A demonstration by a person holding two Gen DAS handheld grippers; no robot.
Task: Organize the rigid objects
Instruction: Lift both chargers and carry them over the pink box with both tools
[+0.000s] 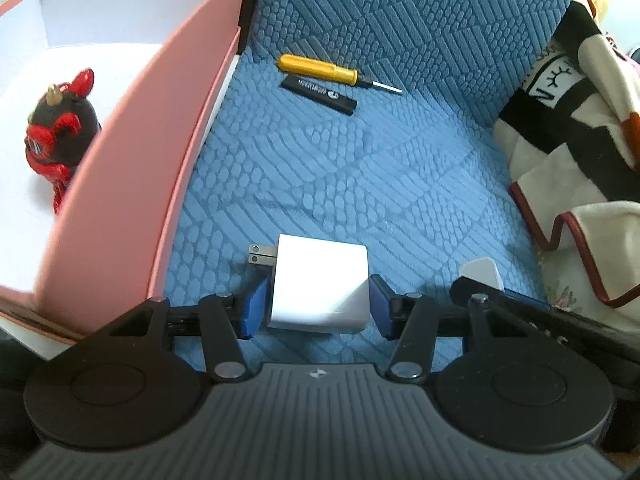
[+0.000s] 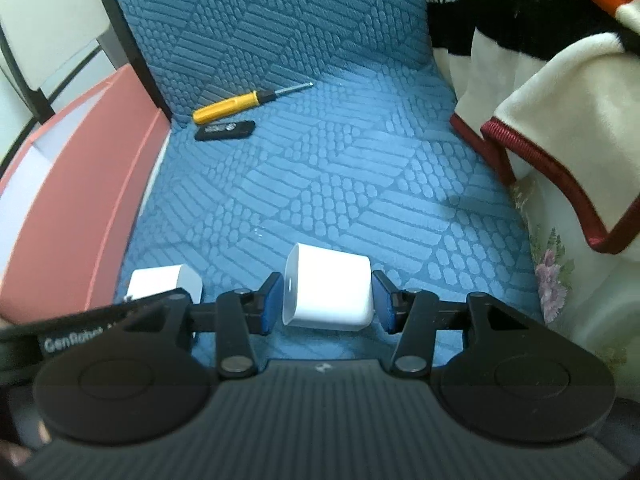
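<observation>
My left gripper (image 1: pixel 318 306) is shut on a white charger with plug prongs (image 1: pixel 318 286), its blue pads against both sides, just right of the pink box (image 1: pixel 132 176). My right gripper (image 2: pixel 326 300) is shut on a second white charger (image 2: pixel 328 292) above the blue cushion. In the right wrist view the left gripper's charger (image 2: pixel 166 280) shows at lower left. A yellow screwdriver (image 1: pixel 320 68) (image 2: pixel 236 106) and a black stick-shaped device (image 1: pixel 318 94) (image 2: pixel 224 131) lie at the back of the cushion. A red and black figurine (image 1: pixel 60 128) stands inside the box.
The textured blue seat cushion (image 1: pixel 340 176) and its backrest (image 1: pixel 400 12) fill the middle. A cream, black and red blanket (image 1: pixel 572 152) (image 2: pixel 560 100) is piled along the right side. The pink box wall stands along the left (image 2: pixel 80 200).
</observation>
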